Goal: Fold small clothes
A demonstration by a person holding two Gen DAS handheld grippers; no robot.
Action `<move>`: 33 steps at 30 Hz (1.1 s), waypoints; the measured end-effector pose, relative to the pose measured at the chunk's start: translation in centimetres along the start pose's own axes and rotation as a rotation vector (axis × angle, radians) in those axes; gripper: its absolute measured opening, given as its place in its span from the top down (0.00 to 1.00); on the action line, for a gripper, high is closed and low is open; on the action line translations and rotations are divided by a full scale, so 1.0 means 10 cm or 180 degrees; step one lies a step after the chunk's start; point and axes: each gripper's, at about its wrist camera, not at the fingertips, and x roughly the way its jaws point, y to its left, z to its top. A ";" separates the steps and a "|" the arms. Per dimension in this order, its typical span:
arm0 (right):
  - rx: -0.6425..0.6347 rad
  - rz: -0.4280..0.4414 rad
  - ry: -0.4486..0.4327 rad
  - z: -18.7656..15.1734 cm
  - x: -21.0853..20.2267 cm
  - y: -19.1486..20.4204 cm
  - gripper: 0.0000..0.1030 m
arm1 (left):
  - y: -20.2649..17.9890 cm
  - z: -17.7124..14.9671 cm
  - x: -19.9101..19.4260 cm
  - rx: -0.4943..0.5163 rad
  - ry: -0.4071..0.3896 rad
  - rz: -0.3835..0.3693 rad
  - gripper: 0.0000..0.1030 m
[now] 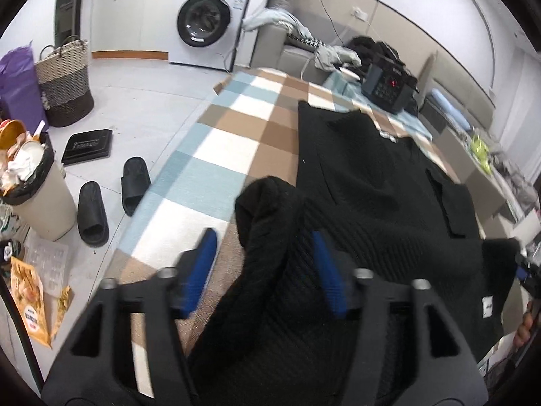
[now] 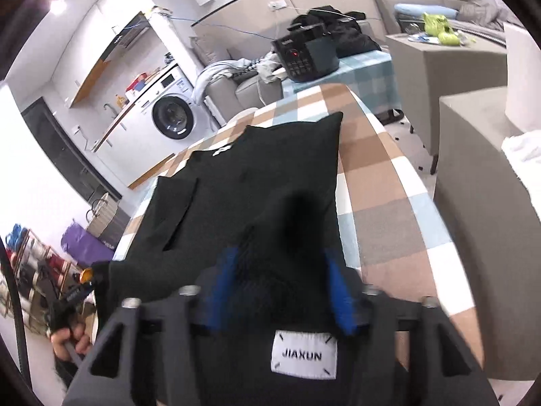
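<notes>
A black ribbed garment [image 1: 372, 176] lies spread lengthwise on the checked tablecloth [image 1: 230, 142]. My left gripper [image 1: 263, 235] is open at its near left corner. A raised hump of the cloth sits between the blue pads [image 1: 203, 260], which stand wide apart. In the right wrist view the same garment [image 2: 263, 169] stretches away over the checked tablecloth [image 2: 382, 186]. My right gripper [image 2: 280, 255] is open too, with a loose bunch of cloth between its fingers. A white JIAXUN label [image 2: 304, 355] on the hem lies over the gripper body.
A black device with buttons [image 1: 389, 88] stands at the table's far end, by a pile of dark clothes. On the floor to the left are slippers [image 1: 93, 213], a full bin [image 1: 37, 199] and a woven basket [image 1: 64, 84]. A washing machine [image 1: 206, 20] stands behind. Grey furniture [image 2: 487, 209] stands right of the table.
</notes>
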 end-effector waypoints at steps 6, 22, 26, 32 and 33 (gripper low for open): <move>-0.0091 -0.0351 -0.0019 -0.12 -0.21 -0.05 0.23 | 0.09 -0.05 -0.42 -0.0158 -0.0265 0.0120 0.32; 0.0164 -0.0237 0.0115 -0.52 -0.48 -0.33 0.23 | 0.09 -0.36 -0.76 -0.0140 -0.0137 0.0246 0.21; 0.0205 -0.0247 0.0138 -0.56 -0.46 -0.38 0.23 | 0.06 -0.44 -0.62 -0.0084 -0.0019 0.0318 0.21; 0.0194 -0.0265 0.0200 -0.53 -0.38 -0.39 0.23 | 0.06 -0.46 -0.53 -0.0078 -0.0013 0.0324 0.21; 0.0186 -0.0277 0.0206 -0.53 -0.38 -0.39 0.23 | 0.07 -0.45 -0.52 -0.0091 -0.0013 0.0318 0.21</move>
